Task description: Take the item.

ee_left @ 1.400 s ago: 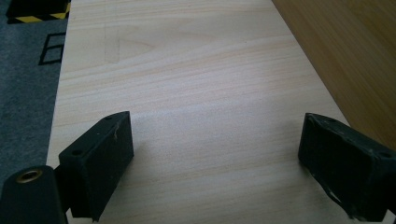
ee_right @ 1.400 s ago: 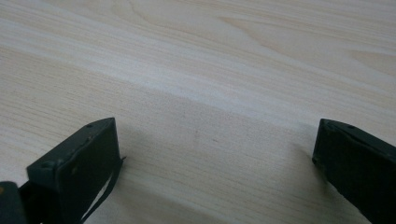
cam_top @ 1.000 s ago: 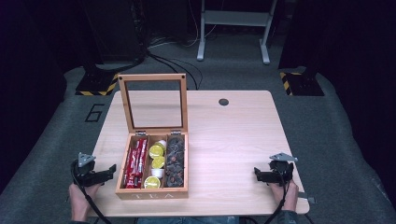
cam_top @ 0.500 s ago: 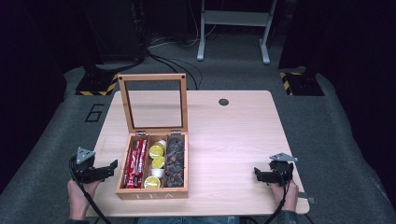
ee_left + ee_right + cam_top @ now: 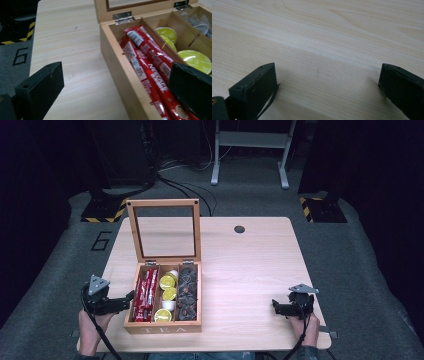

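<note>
A wooden tea box [image 5: 162, 327] stands on the table's front left with its glass lid [image 5: 163, 202] raised upright. It holds red stick packets [image 5: 145, 295] on the left, yellow-green capsules [image 5: 167, 281] in the middle and dark sachets [image 5: 188, 290] on the right. My left gripper [image 5: 129, 298] is open at the box's left side. In the left gripper view the box wall [image 5: 120, 67] runs between the jaws, one jaw outside, the other over the red packets [image 5: 147, 60]. My right gripper [image 5: 276, 306] is open over bare table [image 5: 324, 50] at the front right.
The wooden table [image 5: 250, 265] has a round cable hole [image 5: 239, 229] near its far edge. Grey carpet with a painted 6 [image 5: 101, 240] surrounds it. Hazard-striped stand bases [image 5: 102, 212] and a white frame [image 5: 250, 150] stand beyond the table.
My left gripper has shifted a little right and forward, up to the box's left wall. The right gripper has stayed put.
</note>
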Tool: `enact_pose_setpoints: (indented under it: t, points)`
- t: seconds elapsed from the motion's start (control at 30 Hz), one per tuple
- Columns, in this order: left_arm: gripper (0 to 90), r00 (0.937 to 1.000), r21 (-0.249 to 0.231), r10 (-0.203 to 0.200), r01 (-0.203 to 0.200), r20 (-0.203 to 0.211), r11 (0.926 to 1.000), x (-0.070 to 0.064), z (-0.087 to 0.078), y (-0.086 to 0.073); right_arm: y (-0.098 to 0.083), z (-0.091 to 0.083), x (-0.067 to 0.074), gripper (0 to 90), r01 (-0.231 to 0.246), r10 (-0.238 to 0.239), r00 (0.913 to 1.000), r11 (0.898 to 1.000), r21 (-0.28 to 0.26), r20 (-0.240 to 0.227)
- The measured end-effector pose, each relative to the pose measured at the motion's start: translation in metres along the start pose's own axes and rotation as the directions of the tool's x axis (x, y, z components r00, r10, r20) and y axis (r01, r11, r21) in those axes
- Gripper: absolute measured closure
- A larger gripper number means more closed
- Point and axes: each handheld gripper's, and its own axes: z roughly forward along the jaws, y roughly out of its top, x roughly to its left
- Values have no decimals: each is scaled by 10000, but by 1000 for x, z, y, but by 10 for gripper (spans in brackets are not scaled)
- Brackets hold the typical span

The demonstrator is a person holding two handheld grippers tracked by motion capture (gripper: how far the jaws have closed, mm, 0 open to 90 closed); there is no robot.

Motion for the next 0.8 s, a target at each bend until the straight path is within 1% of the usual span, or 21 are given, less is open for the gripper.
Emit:
enact_pose_setpoints:
  t: [0.03, 0.07, 0.13, 0.23, 0.27, 0.43, 0.57, 0.6, 0.63, 0.67, 0.73, 0.8]
  points:
    - [2, 10000, 44, 11, -12, 96, 10000, -2, 0, 1, 0, 0, 0, 12, 21, -21, 10000, 10000, 4, -1]
    - [2, 9999, -15, 17, -17, 145, 10000, -4, 0, 2, 0, 0, 0, 13, 26, -26, 10000, 10000, 0, -3]
    - [2, 9997, -22, 142, -142, 213, 9999, -7, 2, 3, 0, 0, 0, 14, 16, -16, 10000, 10000, -3, -7]
    - [3, 9987, 93, 314, -318, 407, 9994, -14, 5, 6, 0, 0, 0, 16, 25, -25, 10000, 10000, 3, -13]
    - [3, 9985, 35, 325, -327, 431, 9995, -16, 6, 7, 0, 0, 0, 17, 3, -3, 10000, 10000, -16, -3]
    - [6, 9956, 168, 591, -604, 722, 9980, -27, 11, 12, 0, 0, 0, 19, -5, 5, 10000, 10000, -30, -15]
    - [29, 9932, 235, 723, -747, 917, 9969, -34, 15, 14, 0, 0, 0, 21, 43, -43, 10000, 10000, -11, -7]
    - [31, 9926, 255, 766, -793, 943, 9965, -35, 15, 15, 0, -1, 1, 22, -33, 33, 10000, 10000, -20, 2]
    - [36, 9922, 269, 797, -826, 957, 9962, -36, 17, 15, 0, 0, 0, 22, 29, -29, 10000, 10000, -50, -11]
    - [42, 9915, 307, 837, -872, 993, 9957, -38, 17, 16, 0, -1, 1, 22, -14, 14, 10000, 10000, -34, -10]
    - [60, 9905, 369, 924, -966, 1018, 9946, -41, 20, 17, 0, 0, 0, 22, 23, -23, 10000, 10000, -47, -13]
    - [163, 9888, 506, 1010, -1070, 1102, 9930, -43, 20, 17, 0, 0, 0, 23, 39, -39, 10000, 10000, -57, -17]
